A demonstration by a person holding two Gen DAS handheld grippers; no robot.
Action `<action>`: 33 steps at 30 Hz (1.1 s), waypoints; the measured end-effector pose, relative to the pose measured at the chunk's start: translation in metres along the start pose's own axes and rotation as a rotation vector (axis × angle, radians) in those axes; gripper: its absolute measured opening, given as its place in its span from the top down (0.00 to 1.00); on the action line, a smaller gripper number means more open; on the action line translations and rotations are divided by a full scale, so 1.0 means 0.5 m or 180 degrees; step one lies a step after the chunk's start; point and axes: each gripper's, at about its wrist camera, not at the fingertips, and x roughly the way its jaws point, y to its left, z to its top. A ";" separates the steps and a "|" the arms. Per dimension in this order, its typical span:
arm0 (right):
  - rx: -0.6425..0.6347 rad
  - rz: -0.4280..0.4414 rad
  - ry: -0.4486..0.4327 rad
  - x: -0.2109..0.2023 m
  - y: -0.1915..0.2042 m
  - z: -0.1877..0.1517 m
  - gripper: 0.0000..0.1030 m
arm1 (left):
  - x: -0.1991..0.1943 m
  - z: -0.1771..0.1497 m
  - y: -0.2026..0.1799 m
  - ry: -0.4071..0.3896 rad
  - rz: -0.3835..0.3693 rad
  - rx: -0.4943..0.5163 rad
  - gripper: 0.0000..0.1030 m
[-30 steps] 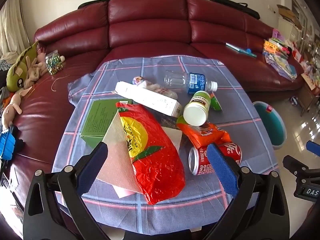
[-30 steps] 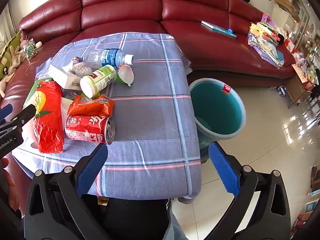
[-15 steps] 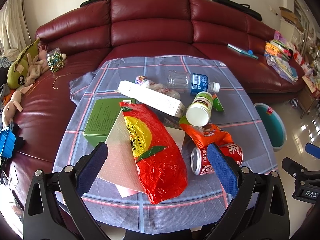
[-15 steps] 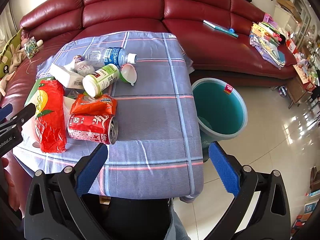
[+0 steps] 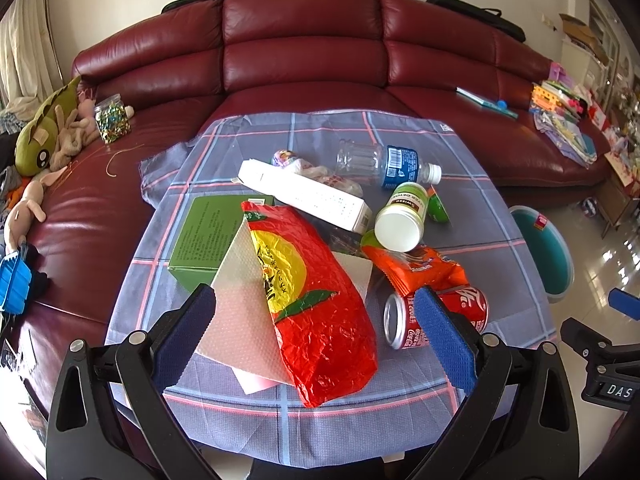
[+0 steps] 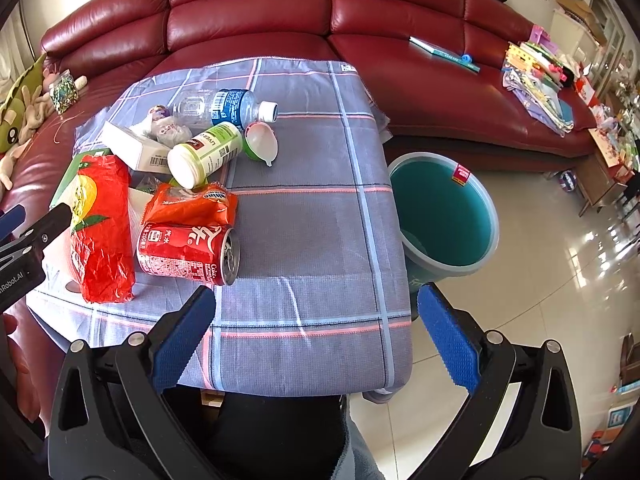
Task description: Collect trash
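Trash lies on a checked tablecloth (image 5: 472, 184): a red foil bag (image 5: 316, 304), a red cola can (image 5: 436, 316) on its side, an orange snack packet (image 5: 420, 268), a white pill bottle (image 5: 402, 218), a clear water bottle (image 5: 384, 162), a white box (image 5: 304, 196) and a green box (image 5: 204, 236). A teal bin (image 6: 444, 212) stands on the floor right of the table. My left gripper (image 5: 316, 334) is open and empty, above the table's near edge over the red bag. My right gripper (image 6: 316, 338) is open and empty at the near edge, right of the can (image 6: 188, 254).
A dark red leather sofa (image 5: 300, 52) wraps behind the table, with soft toys and a jar (image 5: 112, 124) at left and books and papers (image 6: 536, 76) at right. A green cup lid (image 6: 262, 144) lies by the pill bottle. Shiny tile floor (image 6: 560, 280) is at right.
Both grippers have pulled back and risen slightly, so the table and trash sit a little lower and further in. Nothing was picked up; both stay open.
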 end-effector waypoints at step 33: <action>-0.0049 0.0124 0.0173 0.034 0.034 0.001 0.06 | 0.040 0.001 0.063 0.0146 0.0032 -0.0068 0.04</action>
